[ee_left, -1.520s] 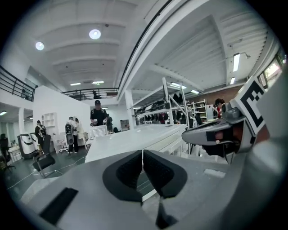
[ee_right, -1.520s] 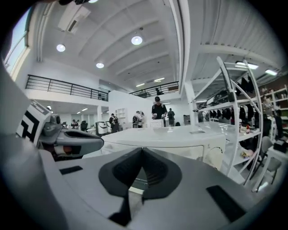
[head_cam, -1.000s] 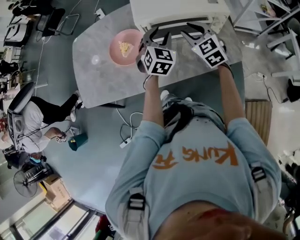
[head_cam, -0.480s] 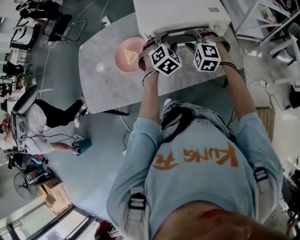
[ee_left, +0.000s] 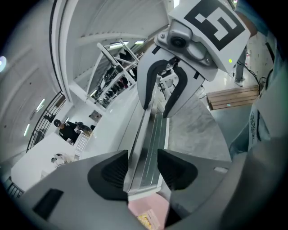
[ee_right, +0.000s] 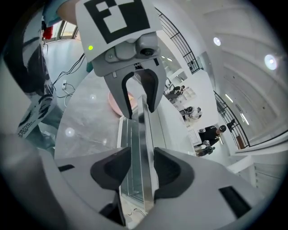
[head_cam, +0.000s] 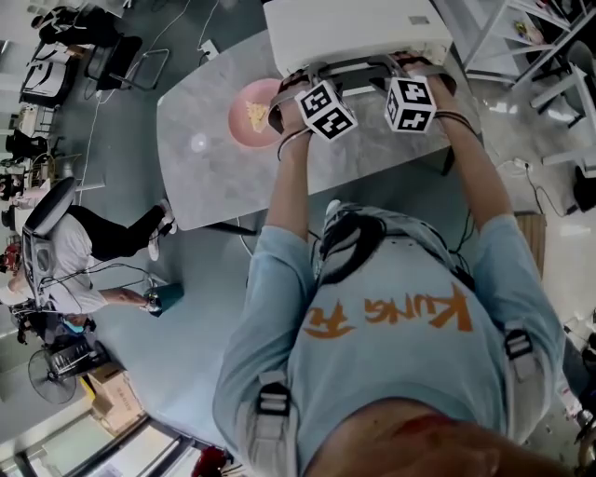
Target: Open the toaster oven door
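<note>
Both grippers have rolled and sunk to the toaster oven (head_cam: 354, 28) at the far edge of the surface (head_cam: 214, 158), so its door handle (ee_left: 150, 130) now runs between the jaws of the left gripper (ee_left: 143, 167), just opened wider, and of the right gripper (ee_right: 141, 170), just narrowing; neither pair clamps it yet, so pulling seems next.

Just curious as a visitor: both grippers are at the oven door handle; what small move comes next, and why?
Probably squeeze both shut on the handle. It lies between the jaws of the left gripper, just widened, and of the right gripper, just narrowed, yet neither pair looks clamped, so pulling now could slip.
</note>
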`<state>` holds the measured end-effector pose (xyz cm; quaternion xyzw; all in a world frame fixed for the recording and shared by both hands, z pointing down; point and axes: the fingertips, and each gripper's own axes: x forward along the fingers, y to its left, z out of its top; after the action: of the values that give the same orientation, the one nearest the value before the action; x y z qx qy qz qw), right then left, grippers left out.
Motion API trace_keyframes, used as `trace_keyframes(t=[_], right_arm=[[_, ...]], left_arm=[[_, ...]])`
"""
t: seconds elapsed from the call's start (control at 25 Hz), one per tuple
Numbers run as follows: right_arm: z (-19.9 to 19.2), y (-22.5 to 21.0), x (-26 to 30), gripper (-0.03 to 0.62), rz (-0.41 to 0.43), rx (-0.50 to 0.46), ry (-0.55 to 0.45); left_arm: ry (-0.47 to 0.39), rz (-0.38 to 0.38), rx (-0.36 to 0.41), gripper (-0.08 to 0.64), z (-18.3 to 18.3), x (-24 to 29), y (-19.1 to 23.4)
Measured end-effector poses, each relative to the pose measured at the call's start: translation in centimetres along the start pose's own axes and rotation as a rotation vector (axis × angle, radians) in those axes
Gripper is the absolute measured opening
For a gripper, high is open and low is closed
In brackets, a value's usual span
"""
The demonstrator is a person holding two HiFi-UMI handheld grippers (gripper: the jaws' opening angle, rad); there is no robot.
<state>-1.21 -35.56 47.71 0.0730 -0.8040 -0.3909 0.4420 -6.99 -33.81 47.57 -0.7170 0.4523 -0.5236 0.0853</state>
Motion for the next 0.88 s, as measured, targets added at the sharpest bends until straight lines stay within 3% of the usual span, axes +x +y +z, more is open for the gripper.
trace_keyframes(t=[0.2, 0.4, 0.6, 0.88], right_arm=[[-0.7, -0.1, 0.9, 0.141, 0.003, -0.055, 0.045], [-0.7, 0.2, 0.7, 0.094, -0.031, -0.038, 0.059], [-0.3, 2.2, -0.8, 0.092, -0.085, -0.004, 0.042], [0.3, 6.4, -2.5, 0.089, -0.162, 0.017, 0.006]], left_arm=[[-0.001, 0.016, 0.01, 0.199, 0.1, 0.6, -0.4], [-0.02, 0.012, -0.019, 0.195, 0.1, 0.0, -1.2], [-0.104, 0.029, -0.141, 0.192, 0.1, -1.3, -3.2], [-0.081, 0.057, -0.09, 0.192, -1.0, -2.9, -7.7]])
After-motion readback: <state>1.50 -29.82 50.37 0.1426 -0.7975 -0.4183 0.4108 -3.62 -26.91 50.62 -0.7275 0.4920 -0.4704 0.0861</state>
